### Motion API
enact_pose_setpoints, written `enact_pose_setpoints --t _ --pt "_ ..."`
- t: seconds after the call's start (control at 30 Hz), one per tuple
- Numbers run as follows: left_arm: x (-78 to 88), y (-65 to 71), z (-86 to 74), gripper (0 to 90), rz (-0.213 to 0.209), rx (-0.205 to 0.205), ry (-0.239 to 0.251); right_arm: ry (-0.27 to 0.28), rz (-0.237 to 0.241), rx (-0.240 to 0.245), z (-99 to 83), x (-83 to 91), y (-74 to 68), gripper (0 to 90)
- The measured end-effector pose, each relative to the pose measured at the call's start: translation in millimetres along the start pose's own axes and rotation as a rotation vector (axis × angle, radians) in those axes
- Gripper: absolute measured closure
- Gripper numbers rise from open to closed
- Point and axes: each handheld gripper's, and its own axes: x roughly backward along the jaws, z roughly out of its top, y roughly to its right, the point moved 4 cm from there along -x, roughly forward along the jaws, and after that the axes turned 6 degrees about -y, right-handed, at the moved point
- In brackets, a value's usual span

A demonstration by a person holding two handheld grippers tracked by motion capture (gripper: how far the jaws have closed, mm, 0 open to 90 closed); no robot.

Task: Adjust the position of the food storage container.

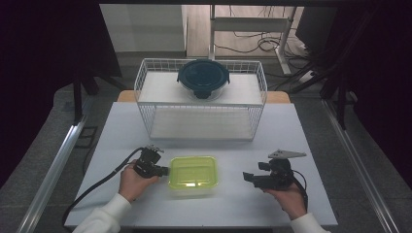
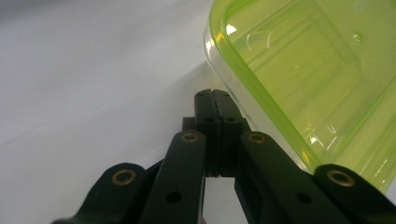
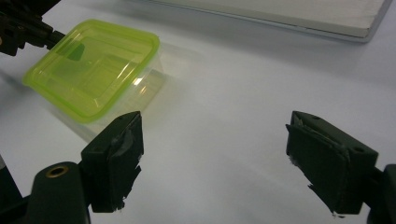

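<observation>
Touching the yellow-lidded container's [image 1: 193, 174] left edge, closed left gripper [image 1: 165, 171].

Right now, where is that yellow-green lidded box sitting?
In the high view the yellow-green box sits on the white table near its front edge, between the two tongs, with the left tongs at its left side and the wire basket behind.
</observation>
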Motion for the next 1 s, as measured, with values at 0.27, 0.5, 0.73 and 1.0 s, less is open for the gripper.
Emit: enact_pose_setpoints --t 0.27,0.5,0.73,1.0 --pt "-11.0 13.0 9.8 90.0 -0.039 -0.022 -0.007 -0.005 -0.001 0.0 -0.8 -1.0 0.8 18.9" --pt "-0.4 6.9 4.3 90.0 0.017 -0.037 0.013 -0.006 -0.008 0.002 -2.3 -0.2 2.5 18.9" --pt "35.8 1.9 -11.0 90.0 0.069 -0.069 0.102 0.001 -0.01 -0.007 -3.9 2.0 5.0 18.9" --pt "50.5 2.4 -19.7 59.9 -0.033 -0.017 0.195 0.002 -0.006 0.01 -3.1 0.4 1.3 18.8"
